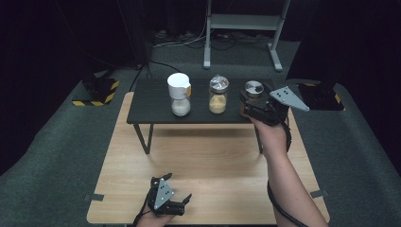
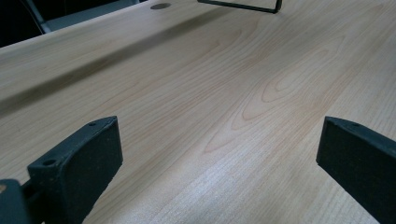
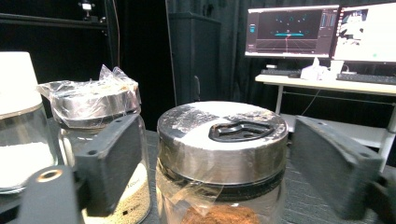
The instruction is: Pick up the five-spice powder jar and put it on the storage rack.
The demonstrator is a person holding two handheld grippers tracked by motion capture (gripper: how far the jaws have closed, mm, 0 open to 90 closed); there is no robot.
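Nearest to the person, the left claw (image 1: 176, 204) is resting low over the front of the wooden desk (image 1: 213, 161), jaws spread wide with nothing between them but bare wood grain.

Further out, the right claw (image 1: 247, 105) is reaching up to the small black shelf (image 1: 151, 101) standing on the desk. Its jaws are sitting either side of the metal lid (image 3: 222, 140) on the right-hand jar (image 3: 219, 205), a clear gap on both sides, so the claw is released and not pinching anything. Going by how things lie, I'd say the jar is sitting in place on the shelf and the claw is either about to take the lid or is done with it; no telling which from here. The lid is on, with what looks like plastic wrap tucked under it.

As for contents: that jar is holding something reddish-brown and powdery. The middle jar (image 1: 218, 96), just beside it, is carrying pale yellowish grains and wearing crinkly plastic over its lid. The far-left jar (image 1: 180, 94) is holding something white, with a white cup-like top.

Beyond the shelf, monitors (image 3: 327, 30) are glowing on another desk.
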